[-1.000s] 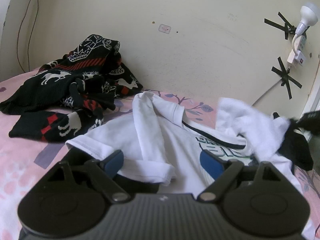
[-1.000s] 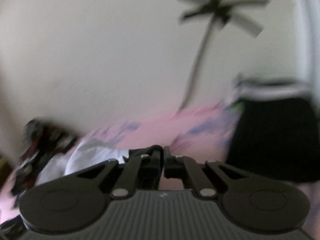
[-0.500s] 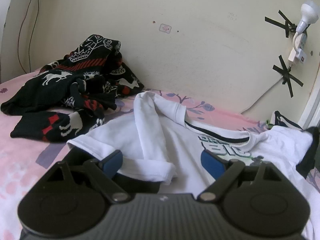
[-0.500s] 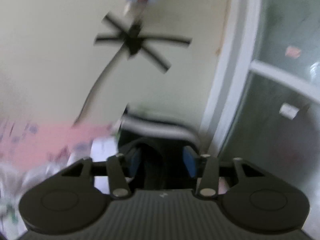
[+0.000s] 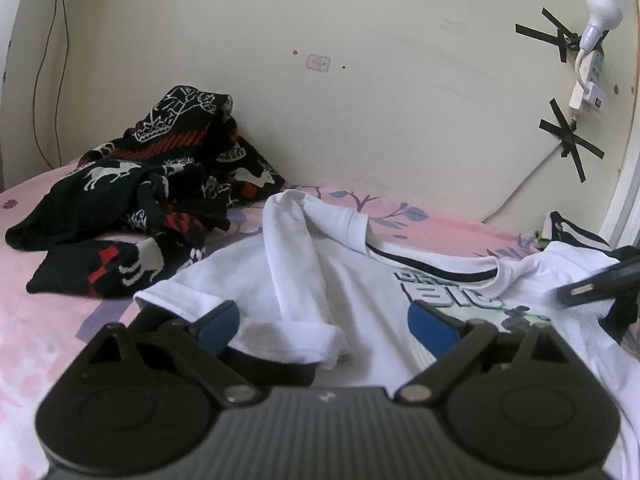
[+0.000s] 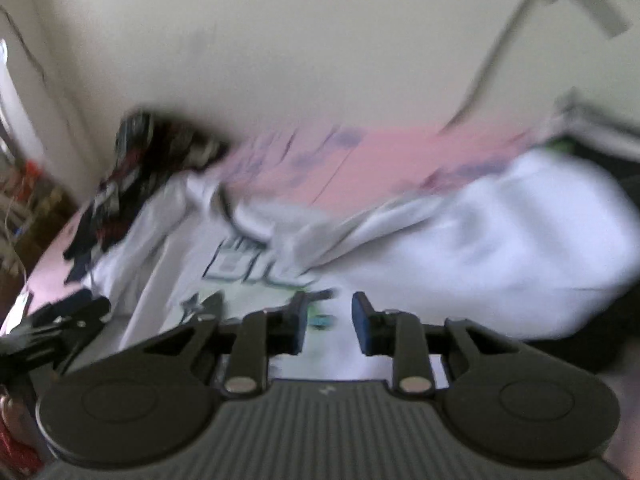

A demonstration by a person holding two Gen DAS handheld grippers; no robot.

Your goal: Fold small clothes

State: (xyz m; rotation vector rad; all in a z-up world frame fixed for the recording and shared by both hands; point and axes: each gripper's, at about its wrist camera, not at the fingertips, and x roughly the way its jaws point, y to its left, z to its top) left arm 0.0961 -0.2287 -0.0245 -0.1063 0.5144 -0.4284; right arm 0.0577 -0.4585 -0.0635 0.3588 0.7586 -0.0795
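Home bedroom, pink floral bedsheet [image 5: 48,320], clothes heaped, taped wall bulb [image 5: 602,12]

White T-shirt [image 5: 360,292] (black-trimmed), pink floral sheet [image 5: 48,320]

L wrist: low, faces wall | R wrist: angled down | shared: white shirt [image 5: 360,280]

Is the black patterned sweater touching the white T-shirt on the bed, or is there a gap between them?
Cannot tell. In the left wrist view the black patterned sweater borders the white T-shirt, but no clear contact or gap shows. The right wrist view is too blurred.
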